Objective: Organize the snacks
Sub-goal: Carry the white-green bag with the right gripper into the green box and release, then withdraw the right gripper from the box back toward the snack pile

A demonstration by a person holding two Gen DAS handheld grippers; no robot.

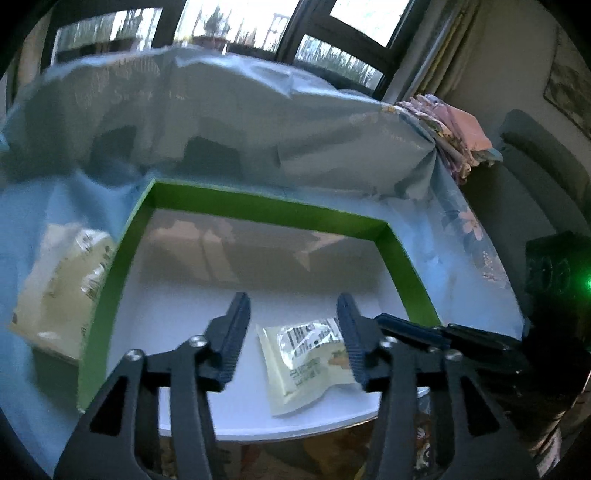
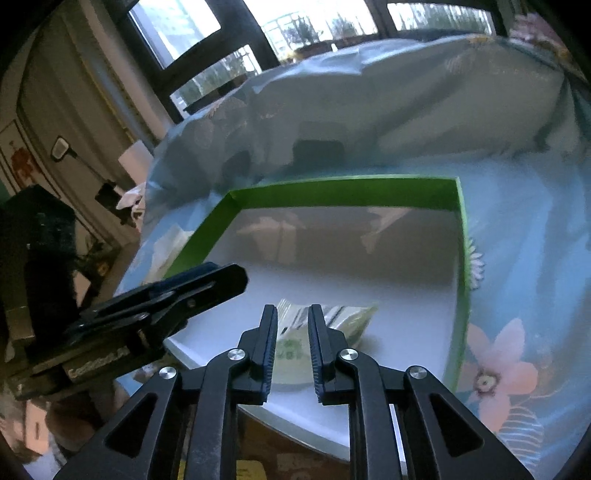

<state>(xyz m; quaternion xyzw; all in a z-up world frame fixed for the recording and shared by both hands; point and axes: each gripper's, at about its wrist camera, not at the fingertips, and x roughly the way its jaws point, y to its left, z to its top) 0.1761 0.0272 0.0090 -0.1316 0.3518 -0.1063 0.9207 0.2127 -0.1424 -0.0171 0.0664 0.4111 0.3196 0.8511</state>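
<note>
Between my left gripper's (image 1: 293,306) spread jaws a pale yellow snack packet (image 1: 306,363) lies flat on the white floor of a green-walled box (image 1: 269,212), no pad pressing it. My right gripper (image 2: 292,314) holds its jaws narrowly apart over that packet; whether they touch it I cannot tell. Outside the box's left wall lies a second pale packet (image 1: 61,291) on the blue floral cloth (image 2: 517,229). Farther off, the cloth rises in rumpled folds below dark-framed windows (image 1: 332,26).
</note>
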